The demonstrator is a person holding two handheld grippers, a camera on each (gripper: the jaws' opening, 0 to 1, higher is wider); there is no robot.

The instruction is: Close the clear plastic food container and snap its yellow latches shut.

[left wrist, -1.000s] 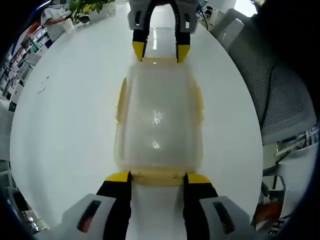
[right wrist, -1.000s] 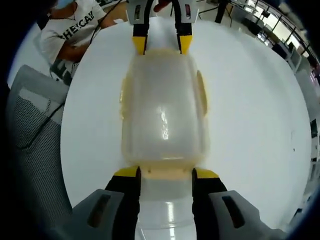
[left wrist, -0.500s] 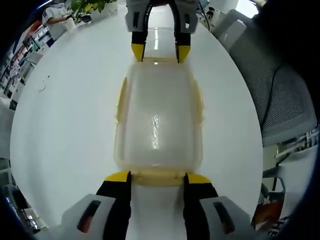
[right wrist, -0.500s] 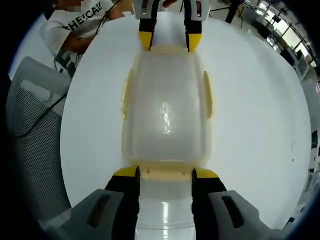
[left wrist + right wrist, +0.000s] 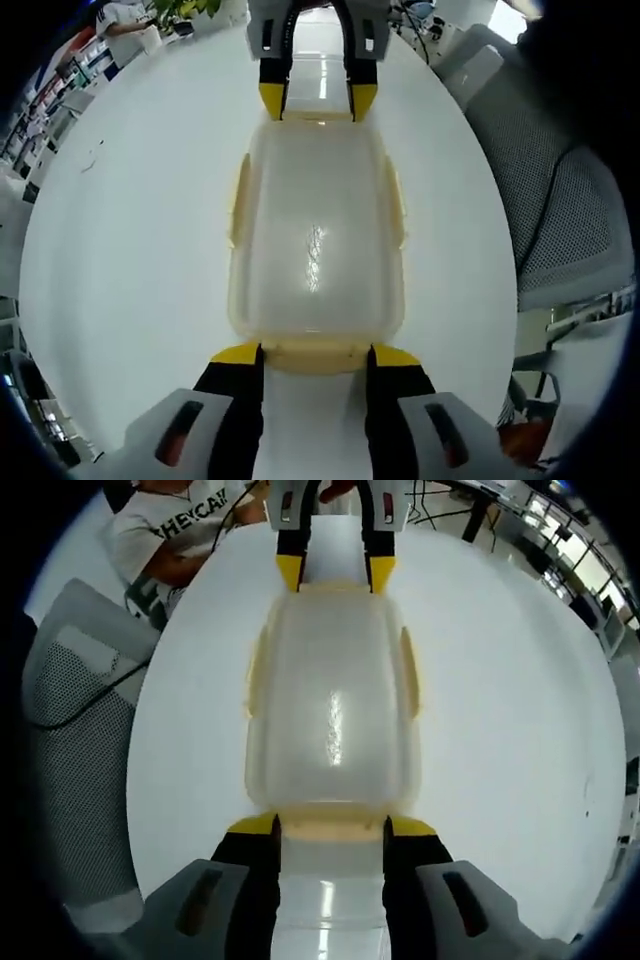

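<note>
In the left gripper view, the left gripper (image 5: 305, 356) is sitting with its jaws spread at the near short end of the clear food container (image 5: 315, 240), yellow tips flanking the end latch (image 5: 315, 355) without visibly pinching it. The container is lying lid-down-shut in the middle of the round white worktop (image 5: 130, 250), and the right gripper (image 5: 318, 100) is meeting its far end, jaws likewise parted. Side latches (image 5: 240, 200) are showing as pale yellow strips along the long edges; whether they are fully snapped cannot be told. Nothing can be seen inside the container through the cloudy plastic.

In the right gripper view, the right gripper (image 5: 330, 830) is bracketing its own end latch (image 5: 330, 828), released rather than clenched, while the left gripper (image 5: 332, 572) is standing at the opposite end. The container (image 5: 332, 710) looks empty here too, with a glare streak on the lid. A seated person (image 5: 180, 530) and a mesh chair (image 5: 70, 740) are sitting beyond the worktop edge.

The risk, by judgement: with a push from one end alone, the light container could skid across the slick worktop, or a tip could slip off the latch and leave it unlocked.
</note>
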